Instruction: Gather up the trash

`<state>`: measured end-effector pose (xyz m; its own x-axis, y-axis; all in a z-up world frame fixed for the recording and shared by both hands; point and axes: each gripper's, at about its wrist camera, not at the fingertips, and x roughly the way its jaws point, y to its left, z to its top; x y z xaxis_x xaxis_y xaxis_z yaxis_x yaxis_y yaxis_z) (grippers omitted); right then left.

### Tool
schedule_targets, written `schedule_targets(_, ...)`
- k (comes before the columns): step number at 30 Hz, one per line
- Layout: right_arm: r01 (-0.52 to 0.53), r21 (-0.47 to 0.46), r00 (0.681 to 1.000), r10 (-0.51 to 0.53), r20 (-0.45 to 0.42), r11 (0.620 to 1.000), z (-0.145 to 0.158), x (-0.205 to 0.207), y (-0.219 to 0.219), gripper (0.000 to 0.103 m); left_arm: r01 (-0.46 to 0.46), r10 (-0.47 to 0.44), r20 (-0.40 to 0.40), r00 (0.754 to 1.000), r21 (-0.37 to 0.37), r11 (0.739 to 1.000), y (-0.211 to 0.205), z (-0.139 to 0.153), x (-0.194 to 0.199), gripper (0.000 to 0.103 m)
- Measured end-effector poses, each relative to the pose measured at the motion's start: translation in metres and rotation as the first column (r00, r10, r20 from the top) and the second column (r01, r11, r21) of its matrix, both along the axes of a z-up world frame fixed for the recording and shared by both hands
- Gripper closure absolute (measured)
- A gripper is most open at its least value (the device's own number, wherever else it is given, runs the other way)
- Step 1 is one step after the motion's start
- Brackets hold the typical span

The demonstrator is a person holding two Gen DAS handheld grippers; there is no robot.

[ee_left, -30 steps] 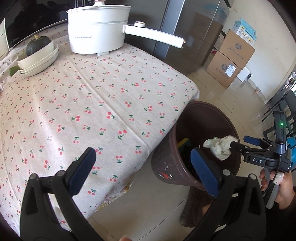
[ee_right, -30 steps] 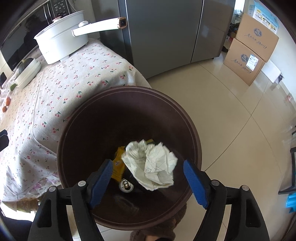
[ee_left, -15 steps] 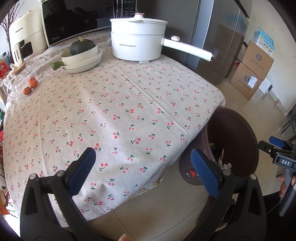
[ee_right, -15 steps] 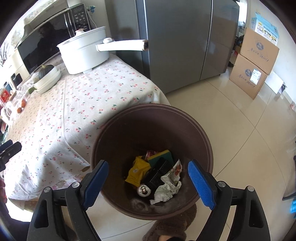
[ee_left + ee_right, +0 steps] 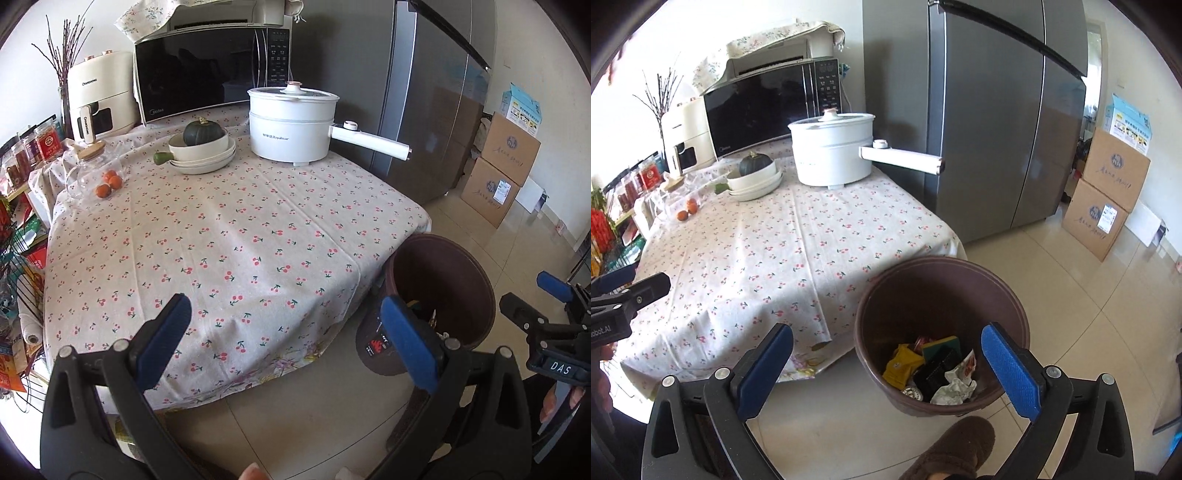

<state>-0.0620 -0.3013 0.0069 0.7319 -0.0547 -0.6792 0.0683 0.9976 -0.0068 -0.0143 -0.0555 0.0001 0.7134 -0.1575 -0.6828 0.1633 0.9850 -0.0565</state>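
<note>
Brown trash bin (image 5: 942,295) on the floor holds crumpled paper (image 5: 955,391), yellow packet (image 5: 901,365) and dark wrappers. Both hand-held grippers, left (image 5: 284,339) and right (image 5: 886,369), gape empty, the right's jaws having just been opening.

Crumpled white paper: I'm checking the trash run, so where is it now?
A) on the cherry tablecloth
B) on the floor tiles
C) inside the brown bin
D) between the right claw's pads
C: the crumpled white paper lies inside the brown bin, among other wrappers.
</note>
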Motion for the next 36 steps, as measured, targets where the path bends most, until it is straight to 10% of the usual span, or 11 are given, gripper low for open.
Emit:
schedule_targets(12,0.015,-0.020,0.995,-0.013,0.097,1.000,0.013,-0.012,0.010,0.000,-0.110,0.108,0.130,0.986,0.012,0.994,0.004,0.020,-0.031,0.001)
schedule_targets(36,0.010,-0.039,0.996,-0.006,0.085,0.999,0.009,-0.011,0.012,0.000,-0.073,0.067,0.117,0.991,0.045,0.996,-0.011,0.014,-0.035,0.001)
